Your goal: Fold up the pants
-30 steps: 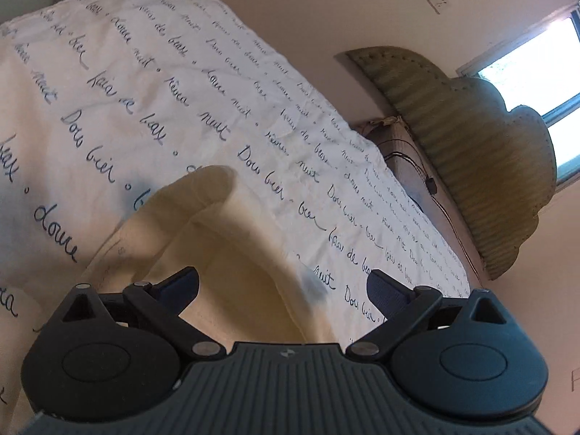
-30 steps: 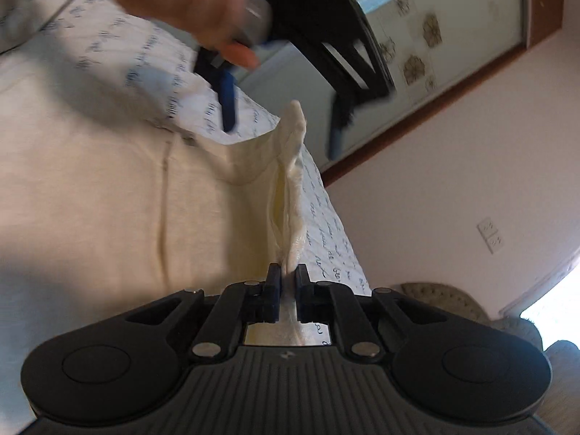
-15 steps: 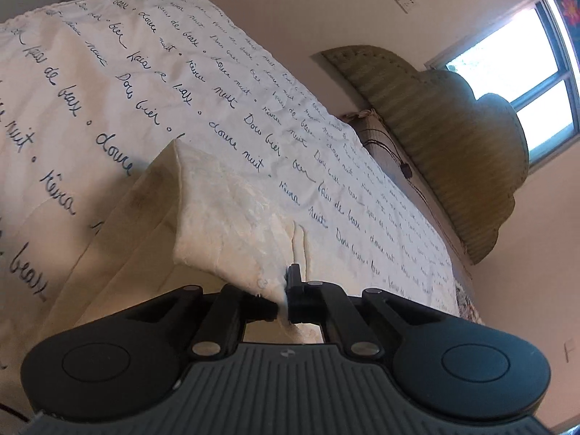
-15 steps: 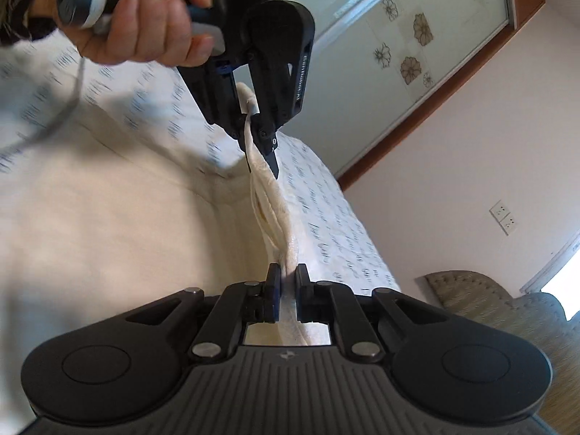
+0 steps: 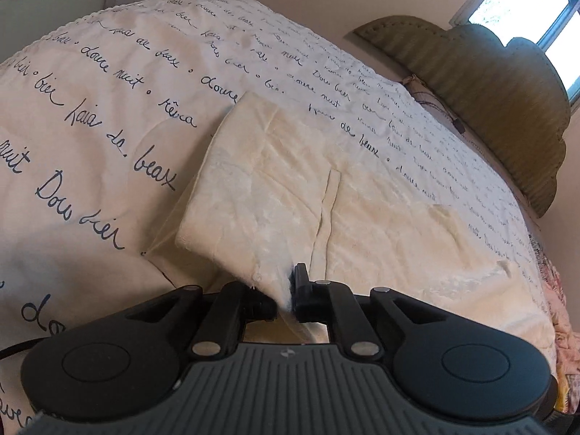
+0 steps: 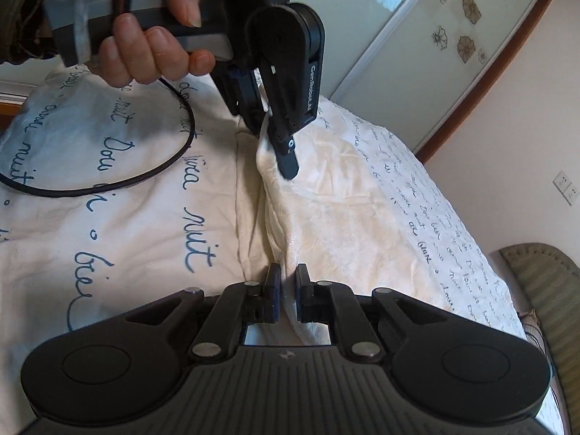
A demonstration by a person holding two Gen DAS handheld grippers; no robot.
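Cream pants (image 5: pixel 290 188) lie on a white bedspread with blue handwriting (image 5: pixel 90 108); one end is turned back over the rest. My left gripper (image 5: pixel 286 290) is shut on a cloth edge of the pants, close above the bed. In the right wrist view the pants (image 6: pixel 326 195) run from my right gripper (image 6: pixel 286 290), shut on their near edge, up to the left gripper (image 6: pixel 279 145), which pinches the far end of the same edge. A hand (image 6: pixel 152 36) holds the left gripper's handle.
A green padded headboard (image 5: pixel 489 101) stands at the far right of the bed, under a window (image 5: pixel 525 3). A black cable (image 6: pixel 119 181) loops on the bedspread. A glass sliding door with flower decals (image 6: pixel 435 36) stands behind. A floral cloth (image 5: pixel 558 319) lies at the bed's right edge.
My left gripper closed on the pants edge a second ago. Both grippers have since carried the held edge over and lowered it, and the pants now lie flatter and doubled over.
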